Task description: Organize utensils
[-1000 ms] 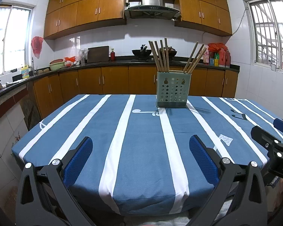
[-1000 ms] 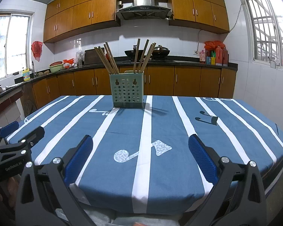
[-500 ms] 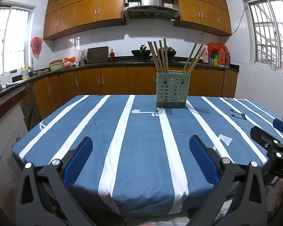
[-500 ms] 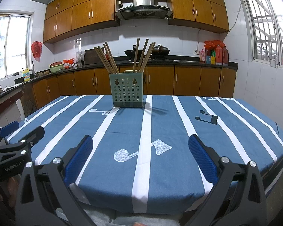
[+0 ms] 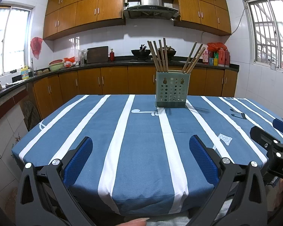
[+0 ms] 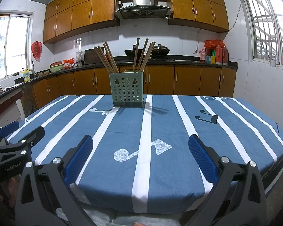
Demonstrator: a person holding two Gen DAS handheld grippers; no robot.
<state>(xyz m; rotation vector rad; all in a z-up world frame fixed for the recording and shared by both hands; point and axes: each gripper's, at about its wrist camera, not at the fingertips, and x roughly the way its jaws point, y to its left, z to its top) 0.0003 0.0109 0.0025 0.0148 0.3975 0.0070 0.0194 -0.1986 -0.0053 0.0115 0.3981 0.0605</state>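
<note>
Item: utensil holder [image 5: 172, 89], pale green, perforated, square, standing upright on the far half of the tabletop [image 5: 141, 135], which is covered by a blue cloth with white stripes and music-note motifs.

Contents: wooden chopsticks [image 5: 159, 55], in two bunches. In the left wrist view we count one bunch leaning left at the holder's left side and another bunch [image 5: 193, 57] leaning right at its right side. Their long axes run steeply upward, tips splayed outward. Whether an inner divider separates them we cannot tell.

Left gripper [image 5: 141, 158]: fingers spread wide, nothing between the blue pads, held at the near edge of the tabletop. The holder lies ahead and slightly to its right, well apart.

Right gripper [image 6: 140, 157]: likewise spread wide and empty, at the near edge. The holder lies ahead and slightly to its left, well apart.

Relation: the holder sits roughly between the two lines of sight; neither gripper is clearly nearer. We judge any reach must go forward across the cloth and take a chopstick from above, along its slanted axis.

Writing: "GenRobot.AI" on the left gripper's body as seen from the right wrist; "DAS…", cut off, on the right gripper's body [image 5: 277, 156] as seen from the left wrist. Bottle labels on the rear counter are too small to read.
</note>
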